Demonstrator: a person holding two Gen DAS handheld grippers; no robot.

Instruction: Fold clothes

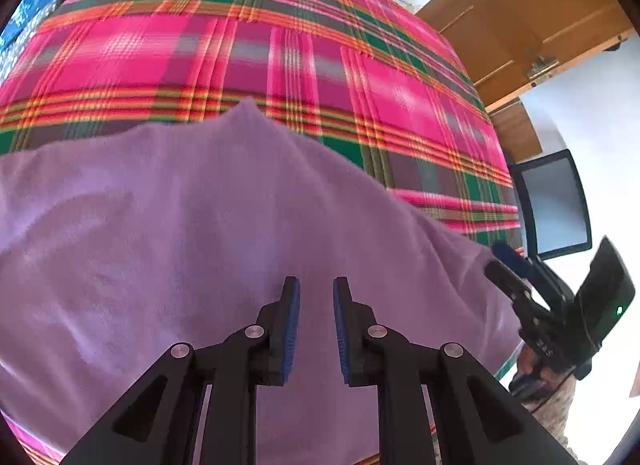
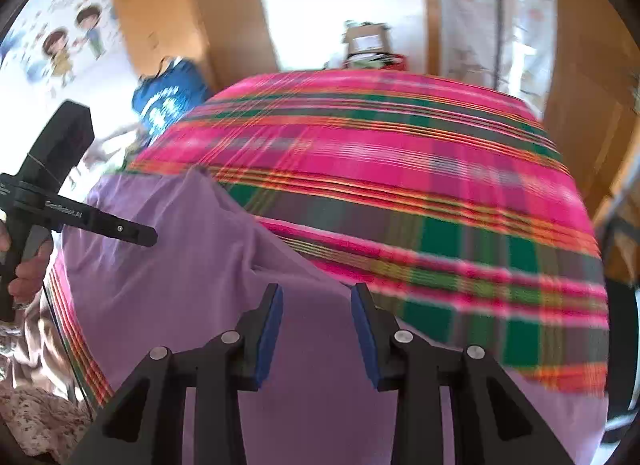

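A purple garment (image 1: 180,233) lies spread over the near part of a pink, green and orange plaid bedspread (image 1: 240,45). My left gripper (image 1: 316,289) hovers over the garment's middle, its blue pads apart with nothing between them. In the left wrist view my right gripper (image 1: 505,261) sits at the garment's right edge. In the right wrist view the right gripper (image 2: 316,295) stands open above the purple garment (image 2: 160,285), and no cloth is pinched. The left gripper (image 2: 149,237) reaches in from the left over the cloth, held by a hand (image 2: 28,265). The plaid bedspread (image 2: 400,145) stretches beyond.
A blue garment (image 2: 172,93) lies off the bed's far left. Boxes and clutter (image 2: 368,45) stand at the far end. A wooden door (image 1: 520,5) and a dark screen (image 1: 556,205) are to the right of the bed.
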